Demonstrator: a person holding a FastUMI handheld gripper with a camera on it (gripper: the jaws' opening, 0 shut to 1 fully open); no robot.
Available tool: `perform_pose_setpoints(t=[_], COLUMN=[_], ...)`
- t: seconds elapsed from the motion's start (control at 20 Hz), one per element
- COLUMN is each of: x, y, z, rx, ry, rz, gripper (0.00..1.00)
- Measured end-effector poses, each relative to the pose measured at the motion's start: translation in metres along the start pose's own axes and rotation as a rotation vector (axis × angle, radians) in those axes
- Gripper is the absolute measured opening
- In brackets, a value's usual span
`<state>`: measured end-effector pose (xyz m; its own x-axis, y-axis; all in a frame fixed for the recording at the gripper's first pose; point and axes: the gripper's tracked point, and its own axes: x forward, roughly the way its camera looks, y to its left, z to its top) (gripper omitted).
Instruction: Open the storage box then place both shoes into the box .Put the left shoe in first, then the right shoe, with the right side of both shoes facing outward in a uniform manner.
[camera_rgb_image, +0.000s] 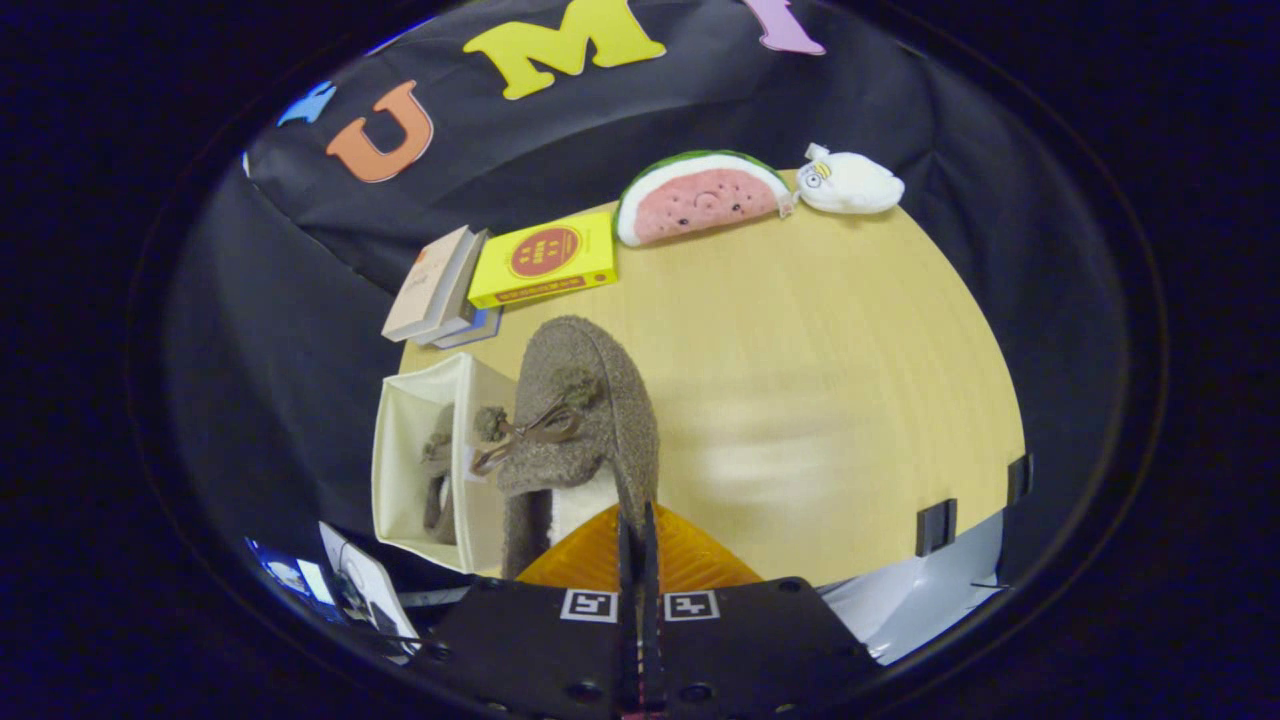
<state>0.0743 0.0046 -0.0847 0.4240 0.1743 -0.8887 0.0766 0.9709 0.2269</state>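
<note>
A brown fuzzy slipper (585, 420) with pompoms and a small bow hangs in front of me, toe pointing away, its white lining showing near the heel. My gripper (637, 525) is shut on the slipper's side wall at the heel end, both fingers pressed together on the fabric. Just left of the held slipper stands the cream storage box (410, 455), open on top. The other brown slipper (438, 470) stands inside the box against its left part. The held slipper sits above the table, right beside the box's right wall.
A round wooden table (820, 380) spreads beyond and to the right. At its far side lie a stack of books (440, 285), a yellow book (545, 260), a watermelon plush (700, 198) and a white plush (850, 182). Black clips (936, 525) hold the near right edge.
</note>
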Motion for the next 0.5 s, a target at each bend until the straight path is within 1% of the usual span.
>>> perform_pose_setpoints(t=[0.2, 0.25, 0.45, 0.5], x=[0.005, 0.009, 0.044, 0.056], y=[0.065, 0.085, 0.155, 0.166], z=[0.000, -0.004, -0.023, -0.028], rx=[-0.045, -0.055, -0.022, -0.013], ry=[-0.010, -0.003, 0.067, 0.081], rz=[0.045, 0.068, 0.179, 0.191], gripper=[0.02, 0.02, 0.02, 0.02])
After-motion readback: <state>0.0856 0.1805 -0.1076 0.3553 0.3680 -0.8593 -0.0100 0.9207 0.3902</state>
